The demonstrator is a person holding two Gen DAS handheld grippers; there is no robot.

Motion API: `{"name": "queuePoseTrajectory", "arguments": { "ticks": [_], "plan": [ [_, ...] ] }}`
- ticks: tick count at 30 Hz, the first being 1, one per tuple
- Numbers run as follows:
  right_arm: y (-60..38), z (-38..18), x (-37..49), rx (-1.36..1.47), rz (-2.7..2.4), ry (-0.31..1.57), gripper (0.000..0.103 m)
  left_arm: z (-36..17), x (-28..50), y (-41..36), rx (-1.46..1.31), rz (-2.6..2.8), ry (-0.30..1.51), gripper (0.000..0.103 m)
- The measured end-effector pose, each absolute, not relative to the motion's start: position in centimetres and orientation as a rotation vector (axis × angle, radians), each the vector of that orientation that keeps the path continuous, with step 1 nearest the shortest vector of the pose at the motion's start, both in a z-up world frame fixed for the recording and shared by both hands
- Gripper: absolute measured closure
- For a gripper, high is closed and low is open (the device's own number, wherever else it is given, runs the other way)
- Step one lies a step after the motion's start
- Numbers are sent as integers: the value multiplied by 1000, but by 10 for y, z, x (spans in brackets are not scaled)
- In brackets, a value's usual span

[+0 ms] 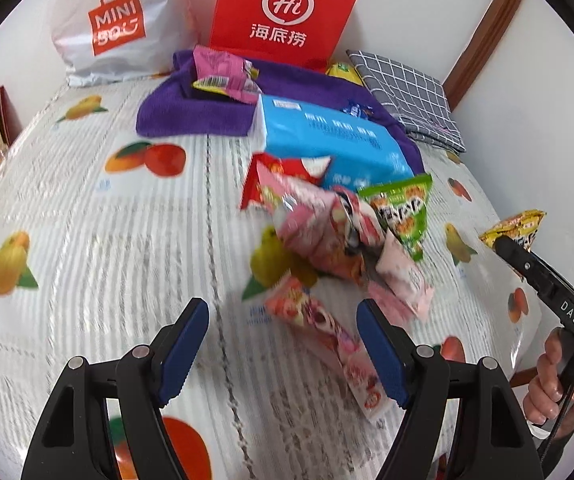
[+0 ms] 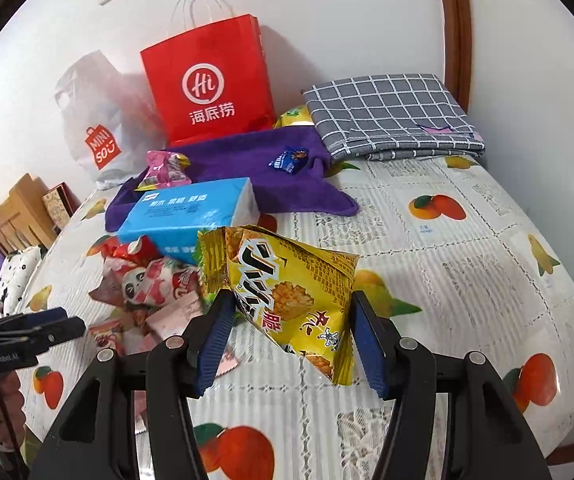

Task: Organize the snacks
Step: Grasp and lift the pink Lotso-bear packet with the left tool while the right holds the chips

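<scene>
We see a yellow snack bag [image 2: 287, 300], a purple towel [image 2: 243, 168] beside the red bag [image 2: 207, 84], and a grey checked cloth [image 2: 387, 114].
</scene>
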State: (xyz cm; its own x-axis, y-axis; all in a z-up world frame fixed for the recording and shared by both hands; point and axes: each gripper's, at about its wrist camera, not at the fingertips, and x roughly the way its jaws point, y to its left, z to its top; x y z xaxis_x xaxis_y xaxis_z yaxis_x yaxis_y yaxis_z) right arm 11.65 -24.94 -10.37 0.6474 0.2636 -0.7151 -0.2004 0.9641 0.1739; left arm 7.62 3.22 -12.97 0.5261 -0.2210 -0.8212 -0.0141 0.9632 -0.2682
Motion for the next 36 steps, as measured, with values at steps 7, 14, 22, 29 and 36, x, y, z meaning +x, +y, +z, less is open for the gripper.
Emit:
{"name": "queuePoseTrajectory", "arguments": {
  "ticks": [7,14,22,29,36],
  "plan": [
    [-252,-107,98,94,286,821,45,-144,65,21,-261,-128,1035,36],
    [-262,-111,83,110,289,818,45,-155,79,14,-306,-137,1041,53],
    [-272,-112,77,121,284,820,45,-153,100,-1,-221,-146,1024,83],
    [-274,-115,75,131,289,817,45,-148,91,3,-79,-65,1027,71],
    [-269,-118,71,126,303,821,45,-158,76,1,-18,-32,1005,44]
  ]
}}
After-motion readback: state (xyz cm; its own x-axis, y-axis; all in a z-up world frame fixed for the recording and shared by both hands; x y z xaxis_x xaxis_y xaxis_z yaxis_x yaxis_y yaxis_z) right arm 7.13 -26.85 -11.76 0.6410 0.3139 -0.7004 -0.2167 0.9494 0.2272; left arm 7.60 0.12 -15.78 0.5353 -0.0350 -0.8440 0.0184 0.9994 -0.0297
